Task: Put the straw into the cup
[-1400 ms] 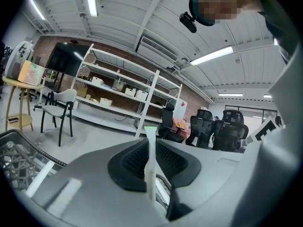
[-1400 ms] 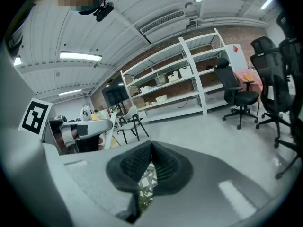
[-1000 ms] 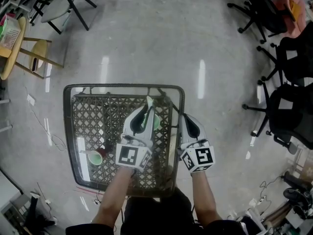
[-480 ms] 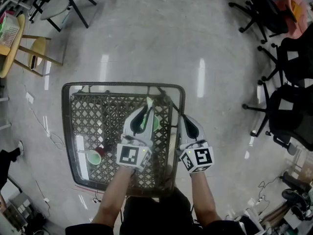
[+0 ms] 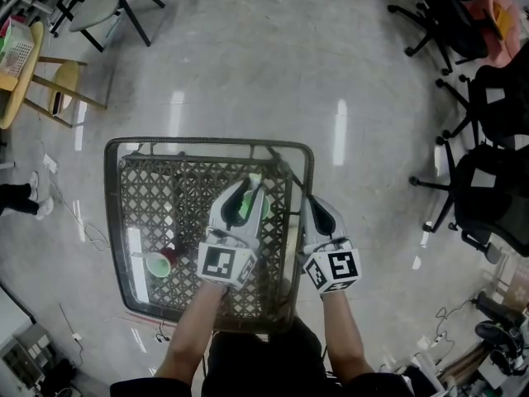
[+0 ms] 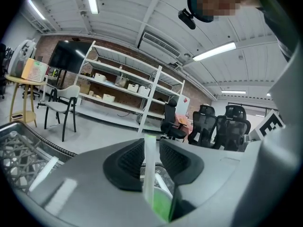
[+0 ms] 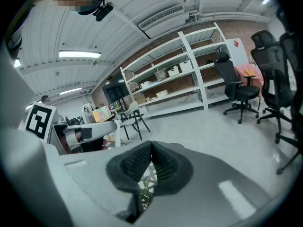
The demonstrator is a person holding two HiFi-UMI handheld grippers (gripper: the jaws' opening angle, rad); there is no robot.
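- Your left gripper [image 6: 151, 150] hangs right over the green cup [image 6: 162, 206] on the wicker-patterned tabletop [image 5: 165, 193]. The straw [image 6: 149, 169] stands upright between its jaws.
- Those jaws have just been opening and now stand apart. The straw sits close against one pad with a clear gap to the other, so nothing clamps it.
- The straw's lower end looks to be down inside the green cup. The gripper body hides the rim, so I cannot tell how deep it sits.
- The step in hand reads as the release. Let the jaws finish spreading before you move at all, so that neither pad drags the straw.
- Then draw the left gripper straight back from the green cup, along the line of its own jaws. A sideways pull would likely tip the straw, or the light cup with it.
- Watch the straw's top as you retreat. If it leans along with the gripper, stop and open wider.
- Your right gripper [image 7: 150, 157] rests just right of the green cup, by the tabletop's edge, with its jaws clenched on nothing. Hold it there, ready to steady the cup should it slide.
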